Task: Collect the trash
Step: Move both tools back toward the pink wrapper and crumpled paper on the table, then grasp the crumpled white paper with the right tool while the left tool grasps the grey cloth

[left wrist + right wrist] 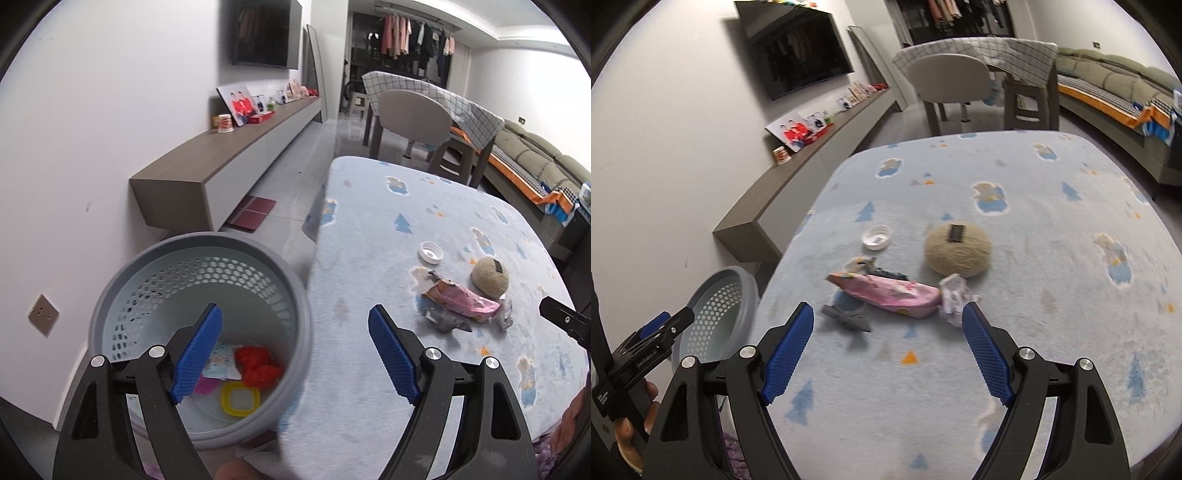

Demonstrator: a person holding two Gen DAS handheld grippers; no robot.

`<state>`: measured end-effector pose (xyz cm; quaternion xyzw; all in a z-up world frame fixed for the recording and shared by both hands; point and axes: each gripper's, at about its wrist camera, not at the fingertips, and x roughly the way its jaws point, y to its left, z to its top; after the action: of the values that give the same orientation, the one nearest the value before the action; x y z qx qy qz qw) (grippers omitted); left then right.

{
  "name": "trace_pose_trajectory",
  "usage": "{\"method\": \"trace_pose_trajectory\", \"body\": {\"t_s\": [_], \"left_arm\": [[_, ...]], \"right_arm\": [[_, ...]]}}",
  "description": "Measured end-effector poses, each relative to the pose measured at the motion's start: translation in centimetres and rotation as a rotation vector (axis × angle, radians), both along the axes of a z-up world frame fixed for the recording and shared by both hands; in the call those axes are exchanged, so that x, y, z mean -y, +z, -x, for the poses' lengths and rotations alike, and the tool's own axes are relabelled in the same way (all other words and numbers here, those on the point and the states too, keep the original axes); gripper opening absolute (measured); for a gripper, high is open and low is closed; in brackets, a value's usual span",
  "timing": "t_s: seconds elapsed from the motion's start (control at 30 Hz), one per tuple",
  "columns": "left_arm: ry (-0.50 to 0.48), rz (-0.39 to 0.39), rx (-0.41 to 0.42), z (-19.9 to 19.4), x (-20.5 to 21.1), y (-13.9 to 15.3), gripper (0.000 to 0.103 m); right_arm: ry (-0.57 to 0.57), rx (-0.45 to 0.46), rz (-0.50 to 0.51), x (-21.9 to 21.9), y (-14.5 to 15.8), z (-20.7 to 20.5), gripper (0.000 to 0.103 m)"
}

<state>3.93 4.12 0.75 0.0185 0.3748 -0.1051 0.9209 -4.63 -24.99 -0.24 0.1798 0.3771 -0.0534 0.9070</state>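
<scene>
Left claw [295, 354] open, blue pads spread wide, nothing between them; it hangs over the gap between the round grey perforated plastic bin [110, 295] and the edge of the counter with a pale blue fleece cover printed with trees [369, 387]. Bin stands off the counter's left side, at about 9 o'clock from the trash pile. Inside the bin: crumpled red plastic bag [258, 365], yellow square lid ring [240, 398], a printed paper wrapper [221, 360].

Right claw [888, 354] open too, empty, aimed down at the counter with the trash just ahead at 12 o'clock. Trash still on the counter: long pink printed snack wrapper [890, 295], a crumpled white paper scrap [955, 295] touching its right end, a grey foil scrap [849, 317] at its 7 o'clock. White round bottle cap [876, 236] sits apart at 11 o'clock of the wrapper. Beige fuzzy round ball with a dark label [956, 251] at 1 o'clock, just beside the white scrap.

In the right wrist view the left claw shows at the lower left edge, a hand [631, 432] gripping its handle.
</scene>
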Motion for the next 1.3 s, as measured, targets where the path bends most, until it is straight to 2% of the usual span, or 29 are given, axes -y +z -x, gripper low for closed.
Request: {"method": "trace_pose_trajectory", "body": {"t_s": [0.27, 0.57, 1.07, 1.1, 1.17, 1.23, 1.3], "left_arm": [[-0.075, -0.016, -0.023, -1.4, 4.8, -0.8, 0.08], [-0.144, -0.05, -0.055, -2.5, 8.8, -3.0, 0.082], [-0.168, -0.069, -0.098, -2.9, 9.8, -5.5, 0.081], [-0.17, -0.071, -0.098, -2.9, 9.8, -5.6, 0.082], [-0.172, -0.075, -0.098, -2.8, 9.8, -5.8, 0.082], [-0.175, -0.071, -0.101, -2.8, 9.8, -5.8, 0.082], [-0.177, -0.068, -0.101, -2.8, 9.8, -5.8, 0.082]], "right_arm": [[-0.084, -0.038, -0.027, 3.6, -1.7, 0.0, 0.079], [-0.118, -0.111, 0.055, 4.2, -4.2, -1.6, 0.079], [-0.103, -0.189, 0.118, 2.9, -7.0, -5.2, 0.078], [-0.104, -0.189, 0.119, 3.0, -7.1, -5.3, 0.077], [-0.104, -0.196, 0.125, 2.9, -7.2, -5.4, 0.066], [-0.104, -0.201, 0.121, 3.0, -7.4, -5.5, 0.065], [-0.099, -0.204, 0.124, 2.9, -7.5, -5.4, 0.057]]}}
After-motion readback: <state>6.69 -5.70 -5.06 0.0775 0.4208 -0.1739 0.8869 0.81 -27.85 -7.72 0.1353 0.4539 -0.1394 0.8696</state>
